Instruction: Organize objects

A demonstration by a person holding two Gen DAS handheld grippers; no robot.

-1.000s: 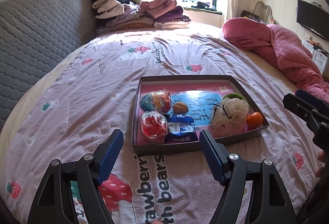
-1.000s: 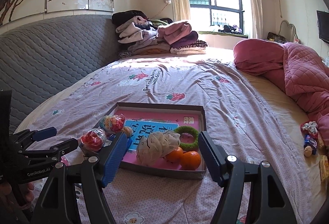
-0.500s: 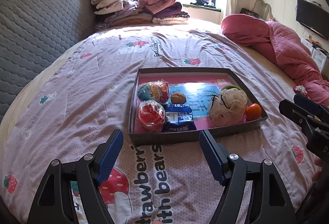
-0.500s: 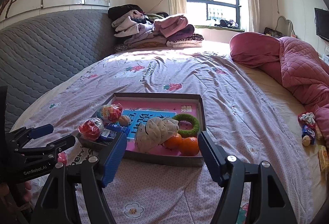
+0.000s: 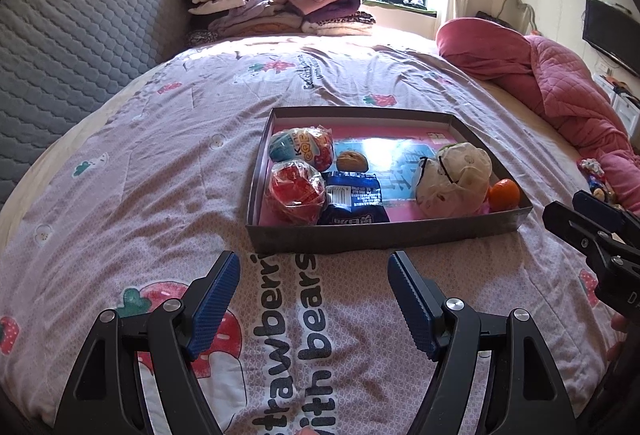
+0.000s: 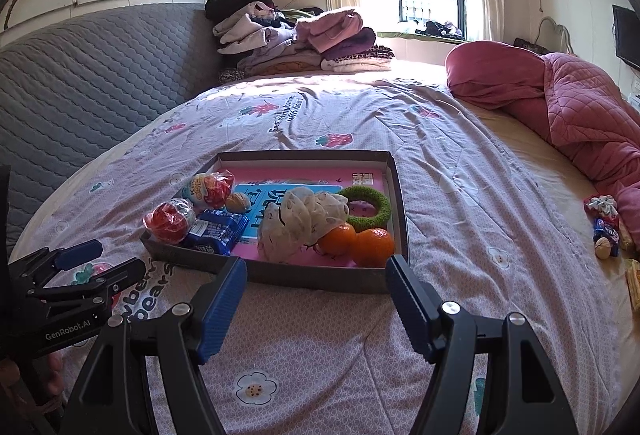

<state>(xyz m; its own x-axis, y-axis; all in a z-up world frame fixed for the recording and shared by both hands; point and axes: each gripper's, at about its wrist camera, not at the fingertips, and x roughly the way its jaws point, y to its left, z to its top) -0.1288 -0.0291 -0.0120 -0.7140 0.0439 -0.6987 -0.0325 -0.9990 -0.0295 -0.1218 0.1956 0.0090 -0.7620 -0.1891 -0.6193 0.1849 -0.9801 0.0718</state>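
A shallow cardboard tray (image 5: 360, 240) (image 6: 312, 280) with a pink floor lies on the bedspread. It holds a red ball pack (image 5: 296, 191), an egg-shaped toy pack (image 5: 302, 149), a walnut (image 5: 352, 162), a blue snack packet (image 5: 354, 203), a white mesh puff (image 5: 454, 179) (image 6: 304, 219), oranges (image 6: 374, 245) and a green ring (image 6: 366, 205). My left gripper (image 5: 313, 267) hangs open and empty just short of the tray's near wall. My right gripper (image 6: 316, 267) is also open and empty, in front of the tray's orange corner.
Small loose items, a walnut among them (image 6: 603, 247), lie on the bed to the right beside a pink quilt (image 6: 560, 103). Folded clothes (image 6: 304, 39) are stacked at the far end. A grey padded headboard (image 6: 80, 83) runs along the left.
Both grippers have sunk toward the bedspread and the views sit a little lower. The jaws stay as wide as before, and nothing in the tray has moved.
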